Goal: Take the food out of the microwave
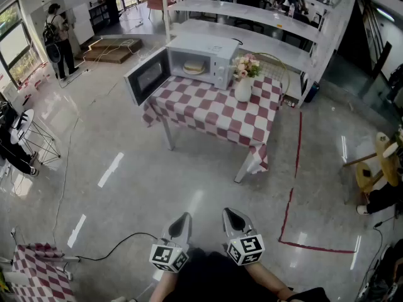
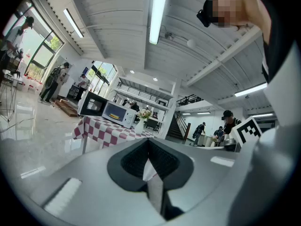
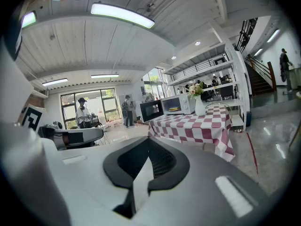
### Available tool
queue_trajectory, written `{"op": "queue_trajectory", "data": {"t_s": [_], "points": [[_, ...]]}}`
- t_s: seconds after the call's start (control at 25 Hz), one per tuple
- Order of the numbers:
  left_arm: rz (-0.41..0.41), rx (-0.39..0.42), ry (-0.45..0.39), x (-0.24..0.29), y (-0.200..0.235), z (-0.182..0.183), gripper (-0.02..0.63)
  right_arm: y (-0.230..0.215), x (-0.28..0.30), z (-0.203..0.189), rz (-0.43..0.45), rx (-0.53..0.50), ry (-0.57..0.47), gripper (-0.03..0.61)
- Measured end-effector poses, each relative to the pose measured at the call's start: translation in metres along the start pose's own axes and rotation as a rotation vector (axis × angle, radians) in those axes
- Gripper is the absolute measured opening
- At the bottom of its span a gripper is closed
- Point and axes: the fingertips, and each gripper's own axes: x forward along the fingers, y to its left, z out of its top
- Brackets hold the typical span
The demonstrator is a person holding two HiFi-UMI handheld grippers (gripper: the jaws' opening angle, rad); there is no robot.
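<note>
A white microwave [image 1: 200,58] stands on a table with a red-and-white checked cloth [image 1: 214,115], its door [image 1: 147,75] swung open to the left. Inside lies flat, pale food [image 1: 194,67] on a plate. Both grippers are held low and far from the table, over the floor. The left gripper [image 1: 184,219] and the right gripper [image 1: 228,215] are shut with nothing in them. In the left gripper view the gripper [image 2: 149,160] faces the distant microwave [image 2: 120,113]. In the right gripper view the gripper [image 3: 148,160] also faces the microwave [image 3: 178,104] and the food [image 3: 174,108].
A white vase of flowers [image 1: 244,80] stands on the table right of the microwave. White shelving [image 1: 252,14] runs behind it. A person [image 1: 56,39] stands far left. A black cable [image 1: 119,244], red floor tape [image 1: 293,187] and a small checked table [image 1: 38,269] lie around.
</note>
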Motion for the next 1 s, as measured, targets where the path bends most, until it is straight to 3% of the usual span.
{"op": "queue_trajectory", "data": {"t_s": [0.12, 0.6, 1.0], "points": [[-0.006, -0.034, -0.009, -0.003, -0.022, 0.000, 0.011, -0.003, -0.018, 0.005, 0.007, -0.029, -0.001, 0.000], [0.051, -0.013, -0.008, -0.022, -0.047, -0.008, 0.011, -0.003, -0.048, 0.005, 0.015, -0.022, -0.033, 0.000], [0.051, -0.001, -0.021, -0.027, -0.072, -0.012, 0.011, -0.005, -0.071, -0.003, 0.054, -0.036, -0.022, 0.001]]}}
